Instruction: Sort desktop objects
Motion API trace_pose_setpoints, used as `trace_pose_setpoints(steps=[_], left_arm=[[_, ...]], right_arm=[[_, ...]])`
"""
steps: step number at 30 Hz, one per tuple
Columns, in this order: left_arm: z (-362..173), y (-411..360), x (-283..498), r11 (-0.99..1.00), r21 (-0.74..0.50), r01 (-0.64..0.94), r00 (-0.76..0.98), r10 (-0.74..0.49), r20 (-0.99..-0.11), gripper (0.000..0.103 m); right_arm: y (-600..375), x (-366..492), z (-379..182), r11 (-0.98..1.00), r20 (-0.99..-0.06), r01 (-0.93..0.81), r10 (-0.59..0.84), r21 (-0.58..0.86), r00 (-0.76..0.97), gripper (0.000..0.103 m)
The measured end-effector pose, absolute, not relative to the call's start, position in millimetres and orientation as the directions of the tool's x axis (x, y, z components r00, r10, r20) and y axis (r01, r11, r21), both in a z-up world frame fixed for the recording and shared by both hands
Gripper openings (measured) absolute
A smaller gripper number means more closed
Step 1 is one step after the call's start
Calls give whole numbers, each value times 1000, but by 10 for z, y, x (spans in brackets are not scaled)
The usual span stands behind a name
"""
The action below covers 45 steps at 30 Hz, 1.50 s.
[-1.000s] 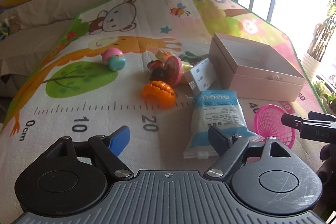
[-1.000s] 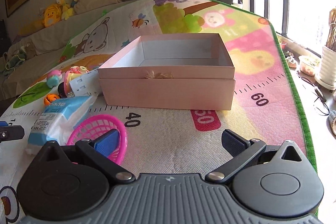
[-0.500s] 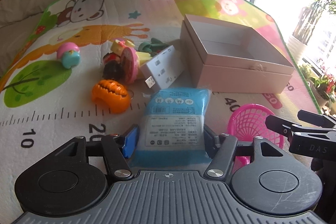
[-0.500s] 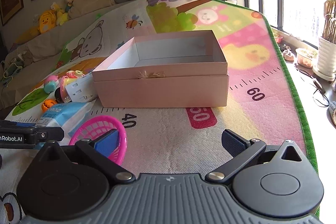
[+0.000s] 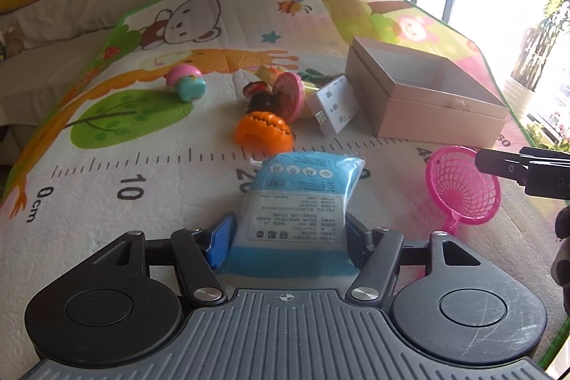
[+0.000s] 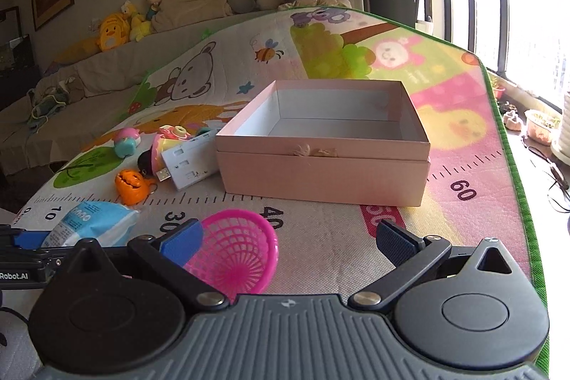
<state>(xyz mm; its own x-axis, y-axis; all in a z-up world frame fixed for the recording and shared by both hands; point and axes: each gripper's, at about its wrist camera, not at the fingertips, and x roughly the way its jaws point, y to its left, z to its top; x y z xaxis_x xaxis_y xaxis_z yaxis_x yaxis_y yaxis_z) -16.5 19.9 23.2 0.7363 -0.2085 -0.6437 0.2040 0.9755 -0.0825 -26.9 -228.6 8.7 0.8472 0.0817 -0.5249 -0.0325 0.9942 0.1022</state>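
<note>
Blue wet-wipes pack (image 5: 297, 202) clamped in left hand-held gripper (image 5: 288, 237); right hand-held gripper (image 6: 288, 239) wide open, holding nothing, beside pink basket (image 6: 237, 251).

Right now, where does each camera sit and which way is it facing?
Left wrist: rides on the left tongs, looking forward over the mat; its fingers flank the blue tissue pack, the pink box lies ahead to the right, and the right tongs' tip enters at the right edge.
Right wrist: rides on the right tongs, open, facing the pink box; the left tongs show at the lower left.
Shared: pack, box, pink basket, orange pumpkin toy.
</note>
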Motion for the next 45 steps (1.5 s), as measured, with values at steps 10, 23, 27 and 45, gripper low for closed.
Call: trace_pose_setpoints(steps=[10,23,27,45], left_arm=[[203,313,-228,976,-103,193,745,-214,-632,88],[152,88,-130,961,-77,267,720,-252,-646,93],[128,-1,-16,962,-52,269,715,-236,-658,77],[152,101,-157,962,-53,269,705,-235,-669,67]], right_arm=[[-1794,16,-110,998,-667,-62,30,-24,745,103],[-2085,-316,-88,979,-639,-100,-39,-180,768,103],[-2082,-350,-29,983,-632,-133,24,-126,775,103],[-1862,-12,-42,969,-680,-246,203,35,704,84]])
